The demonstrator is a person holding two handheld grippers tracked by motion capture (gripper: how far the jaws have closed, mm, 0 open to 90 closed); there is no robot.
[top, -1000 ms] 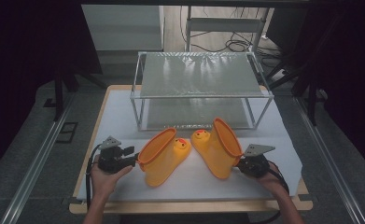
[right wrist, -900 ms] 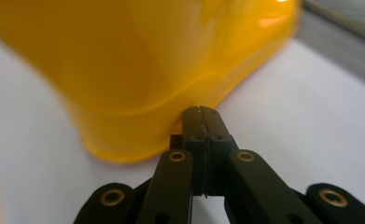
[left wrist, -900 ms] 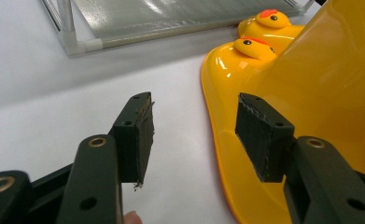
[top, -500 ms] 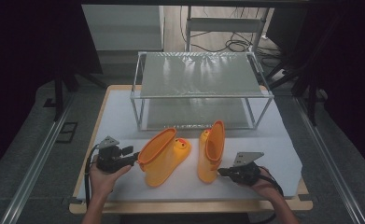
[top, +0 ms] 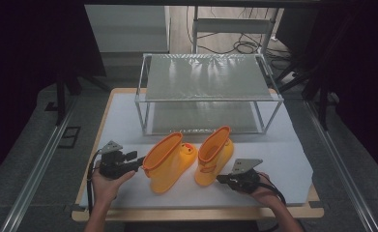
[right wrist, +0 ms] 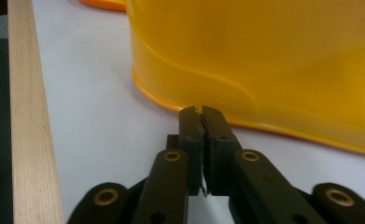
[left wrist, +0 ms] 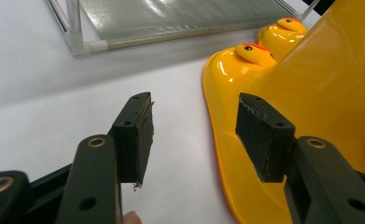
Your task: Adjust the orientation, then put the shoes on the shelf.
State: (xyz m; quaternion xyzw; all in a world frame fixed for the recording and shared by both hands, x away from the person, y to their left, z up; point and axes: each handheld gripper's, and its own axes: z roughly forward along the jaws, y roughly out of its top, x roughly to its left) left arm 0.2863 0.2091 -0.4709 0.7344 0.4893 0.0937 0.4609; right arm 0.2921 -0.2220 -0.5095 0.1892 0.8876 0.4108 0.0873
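Now your left hand-held gripper (top: 139, 162) has its two black jaws spread wide, nothing pinched between them; in the left gripper view one ribbed rubber pad (left wrist: 143, 135) hangs over the bare white surface while the other lies right against the glossy yellow shaft of the left boot (top: 169, 159). That boot is smooth moulded rubber, tall and tubular with an open orange-rimmed top, leaning toward your left hand, its rounded toe shaped as a duck's head with a dark eye and orange beak. The right boot (top: 214, 155) stands just beside it, upright on its flat sole, toe toward the rack. Your right hand-held gripper (top: 220, 179) sits at the heel of that boot with its jaws nearly pressed together, only a thin slit between the pads; they have just been opening slightly and hold nothing, the tips just short of the boot's flared orange sole edge. Both boots rest on the matte white sheet covering the wooden-edged table (top: 196, 214), in front of the metal-framed rack (top: 206, 77) with its two flat, translucent shelves
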